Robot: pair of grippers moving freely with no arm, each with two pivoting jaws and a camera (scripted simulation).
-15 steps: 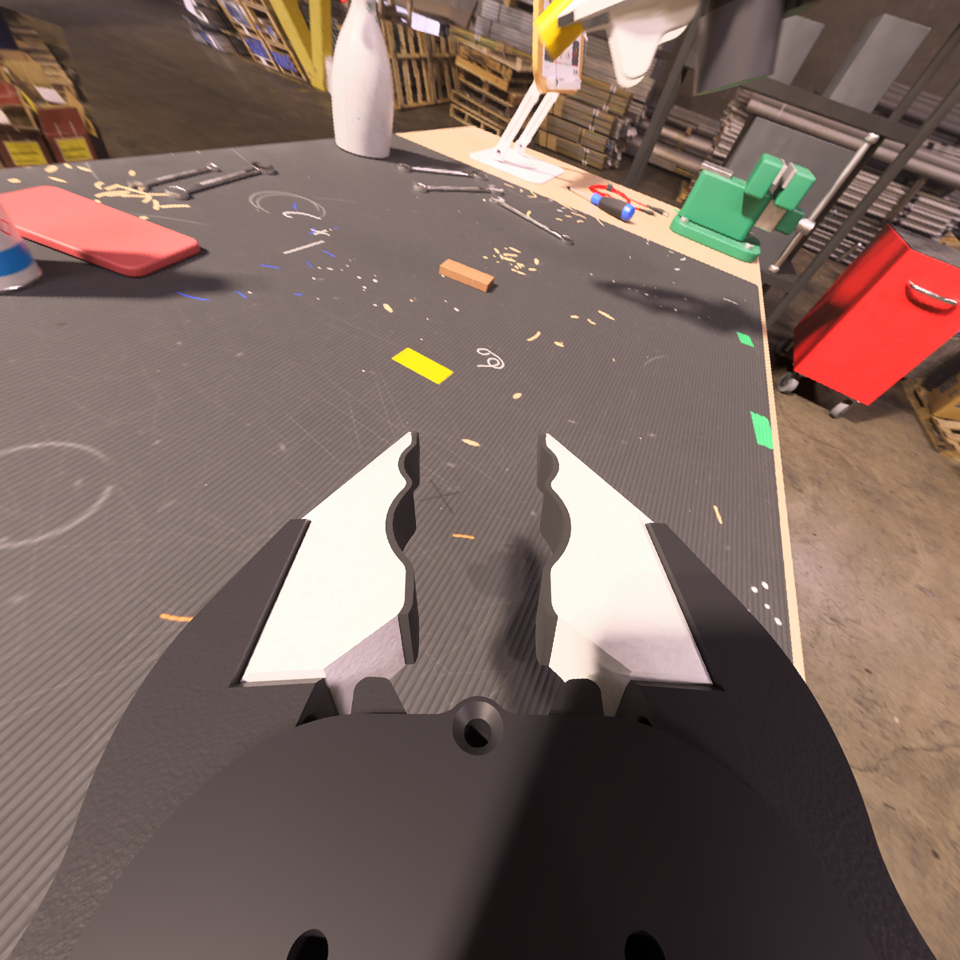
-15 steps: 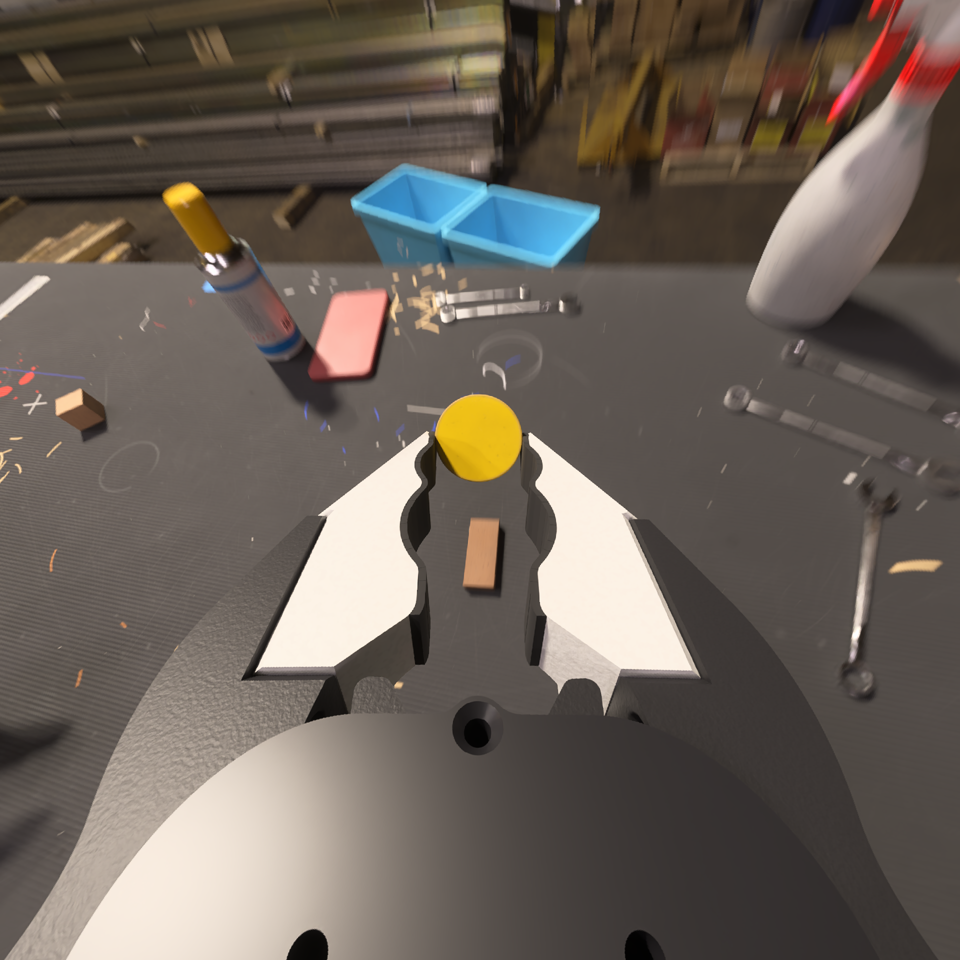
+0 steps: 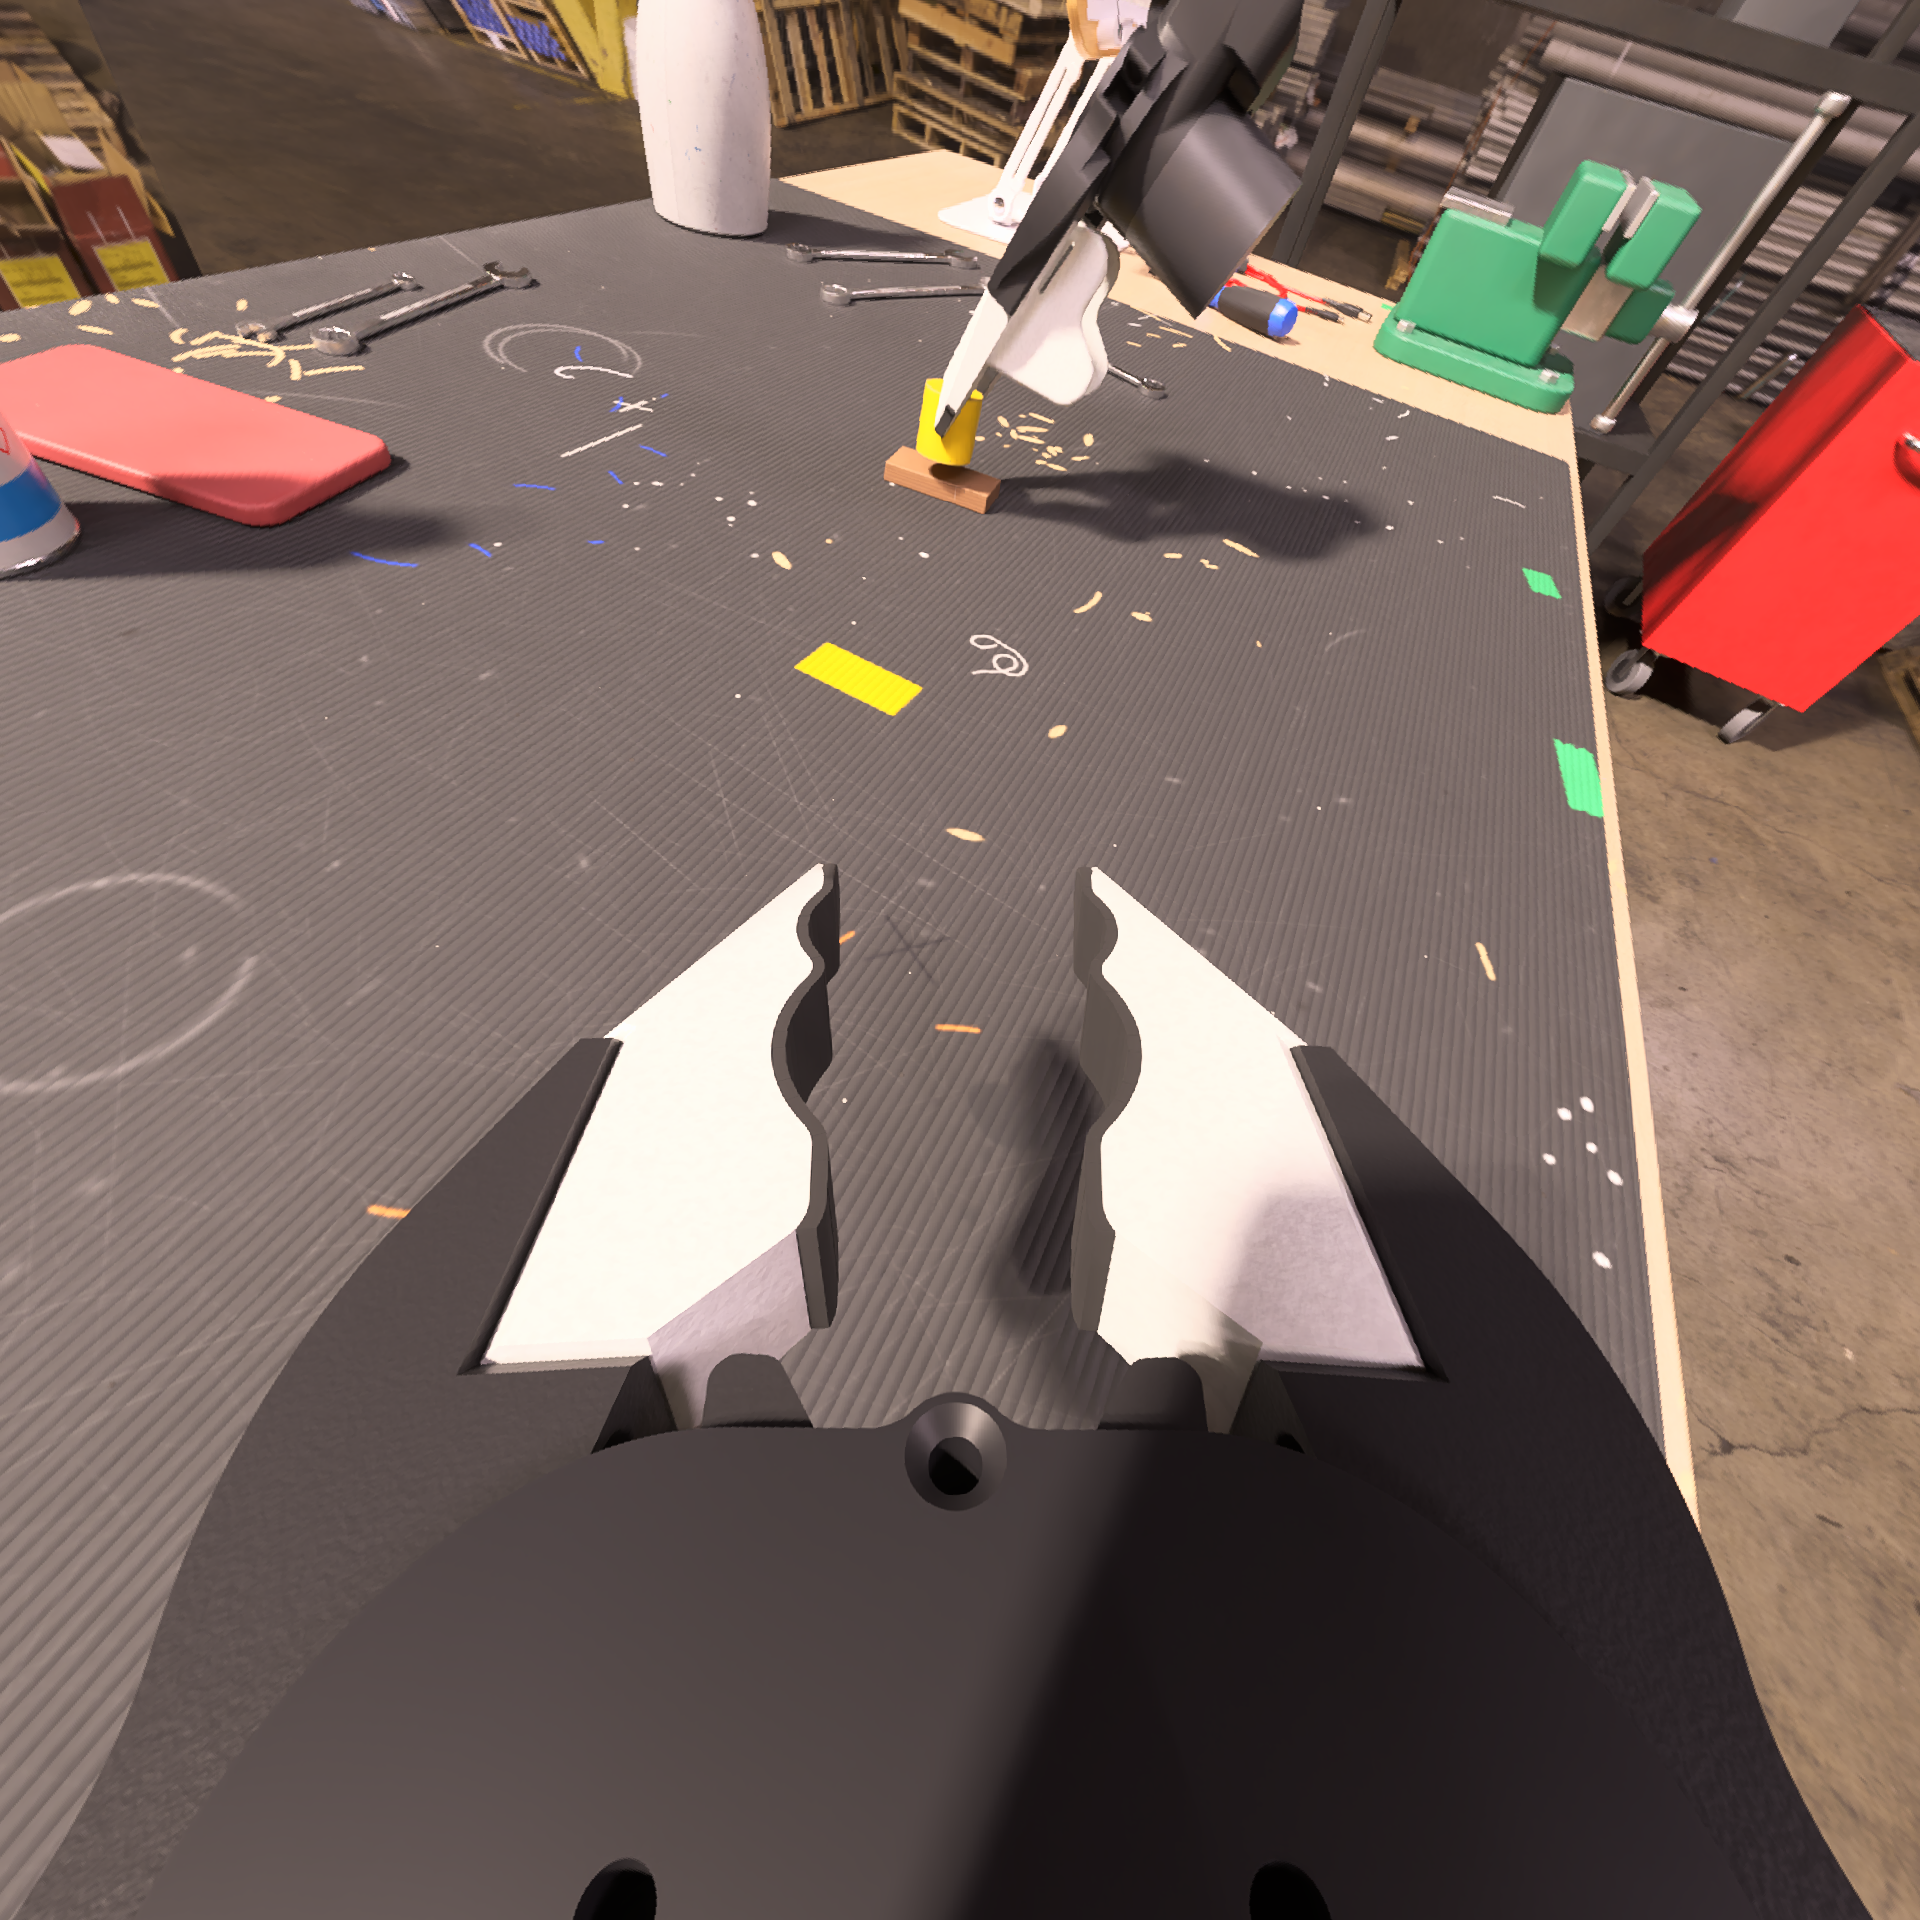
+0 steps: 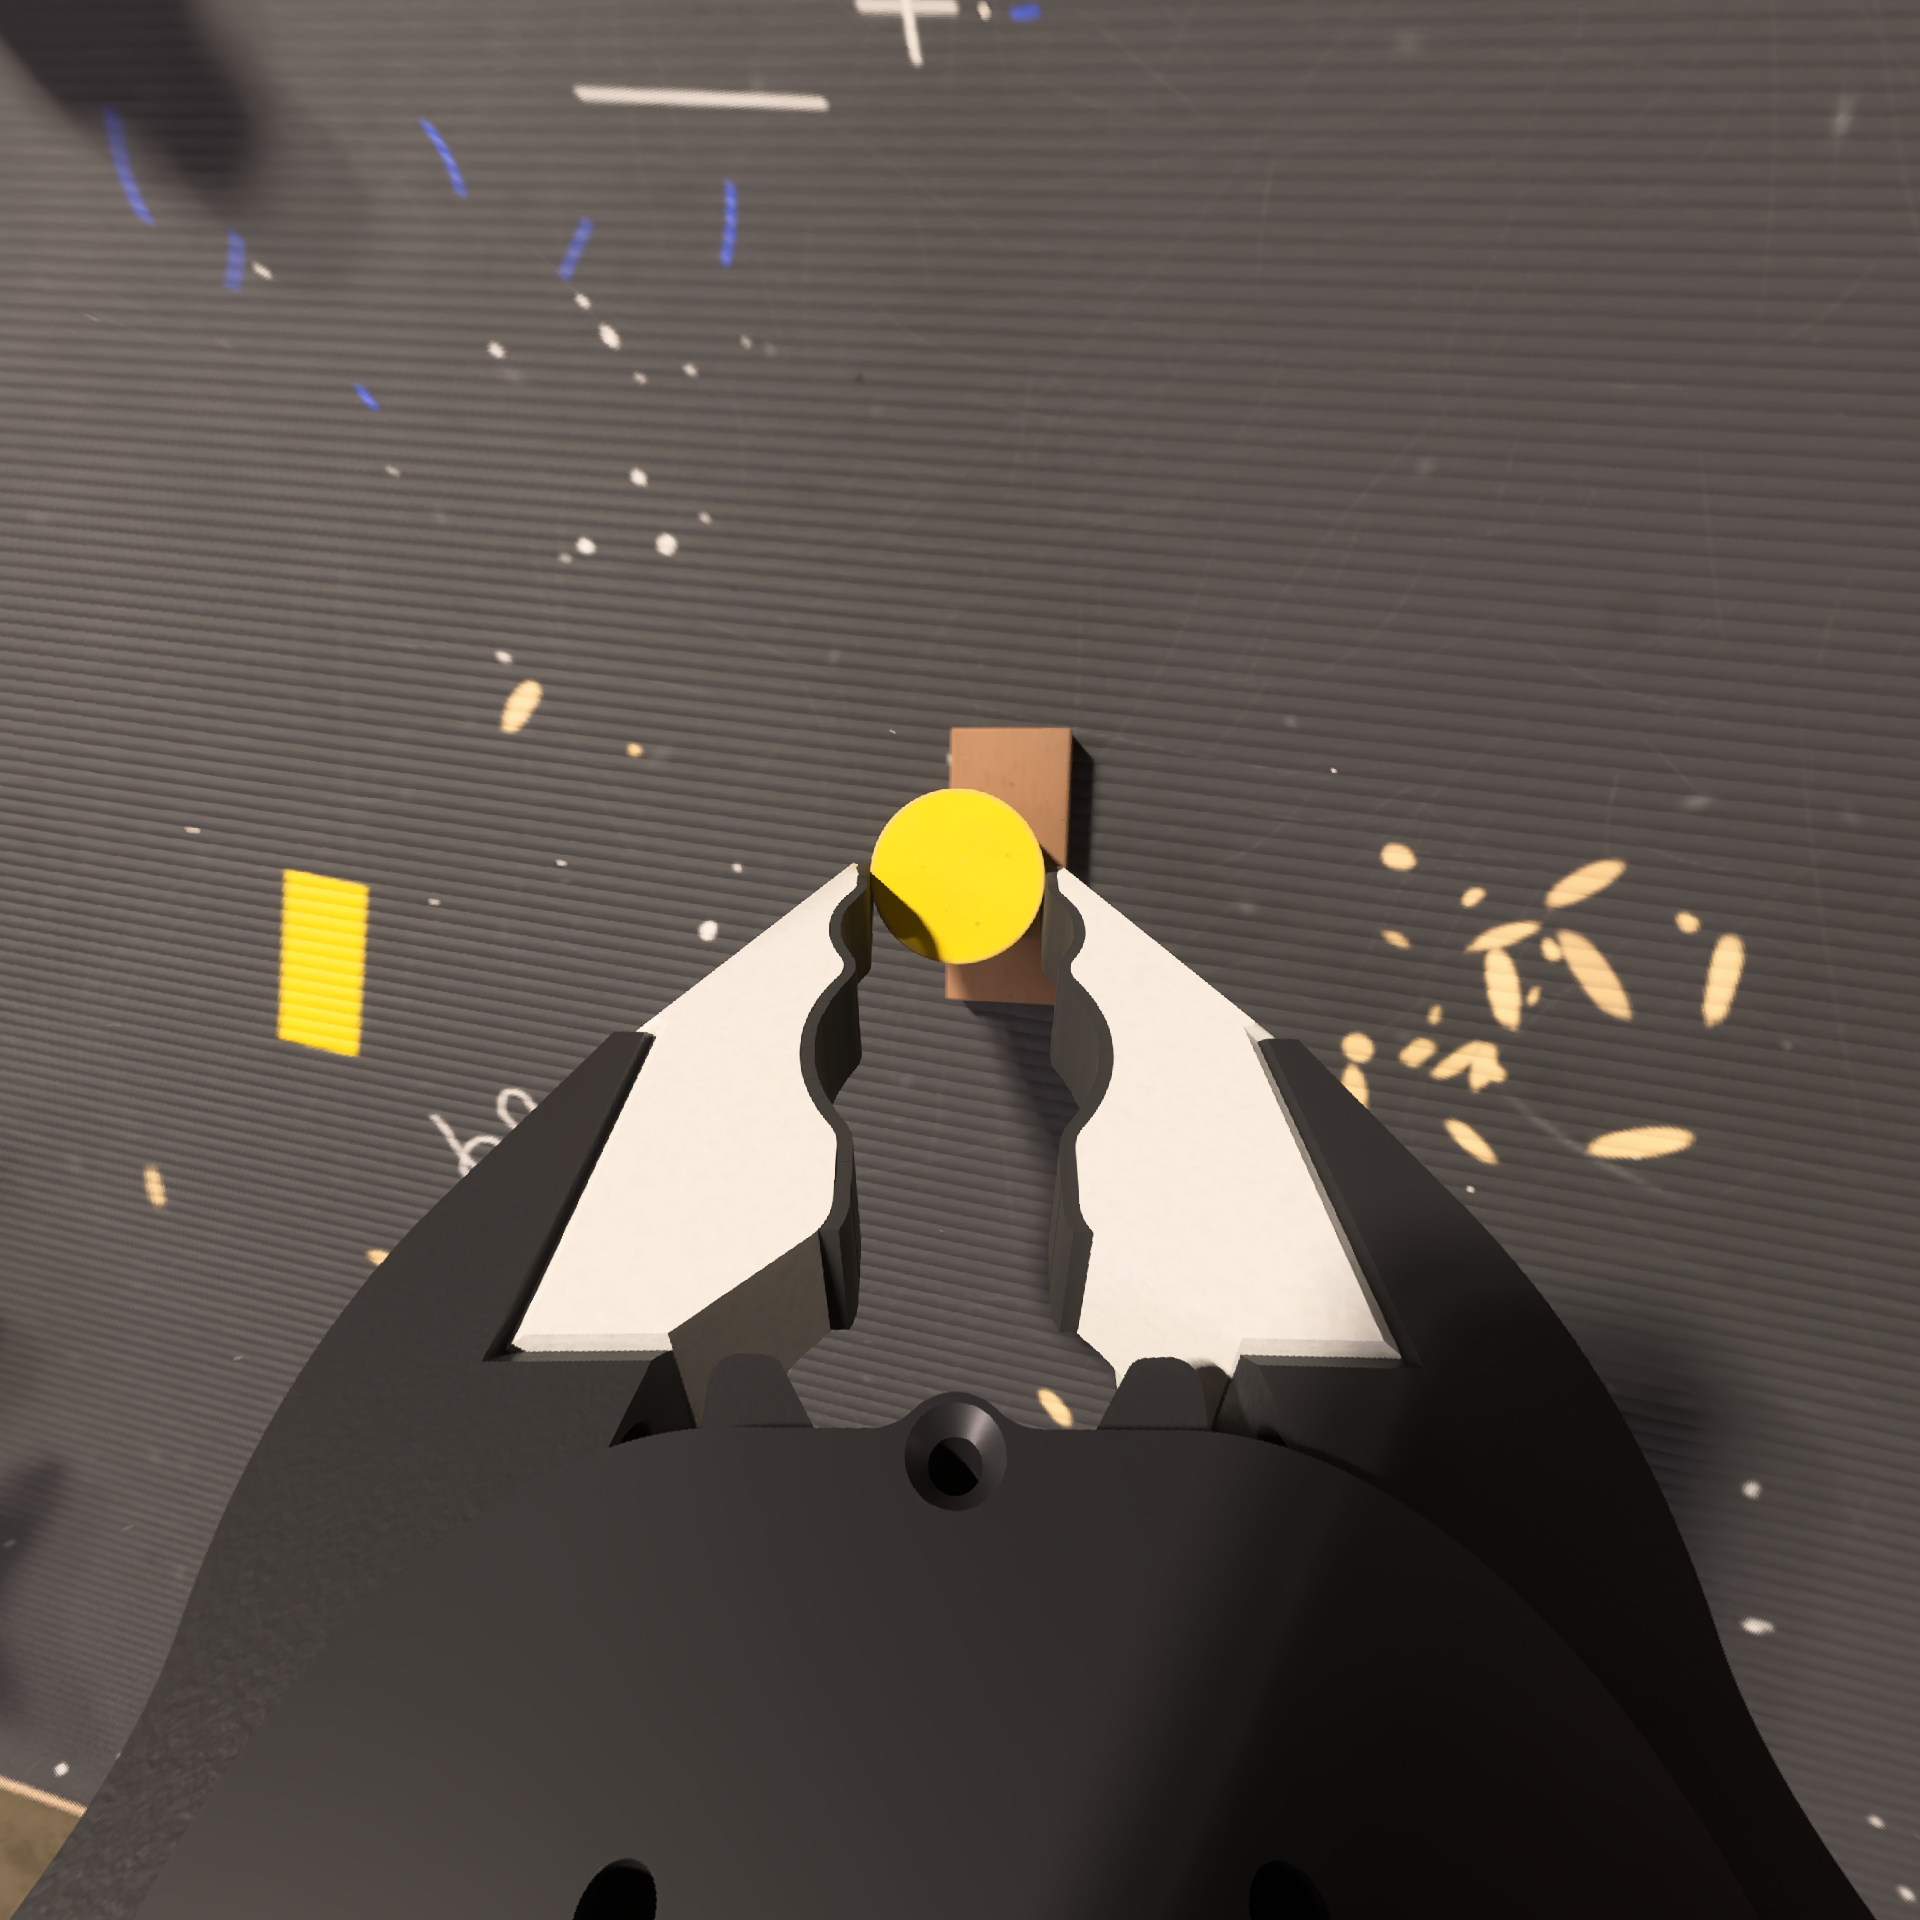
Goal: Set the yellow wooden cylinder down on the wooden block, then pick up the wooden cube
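From the left wrist view, the left gripper [image 3: 956, 883] hangs low over the dark ribbed bench mat [image 3: 416, 779], its jaws apart and nothing between them. It seems parked out of the way, well apart from the work. Farther down the bench the right gripper [image 3: 951, 416] comes in steeply from above, pinching the yellow wooden cylinder [image 3: 948, 428] upright. The cylinder's foot sits at the top face of the wooden block [image 3: 940, 483]; from this distance I can't say for sure whether it touches or hangs just above. The upright hold makes sense: a flat end is what will stand on that narrow slab. A pink pad [image 3: 187, 431] and some wrenches [image 3: 384, 307] lie off to the side.

In the right wrist view you look nearly straight down. The fingertips [image 4: 1070, 914] are narrowed onto the cylinder's sides, its round end [image 4: 956, 875] facing up at you. The block [image 4: 1013, 774] shows above and below the disc, which sits over the block's left part rather than its middle, so a release here might leave it near an edge. The wooden cube is in neither view.
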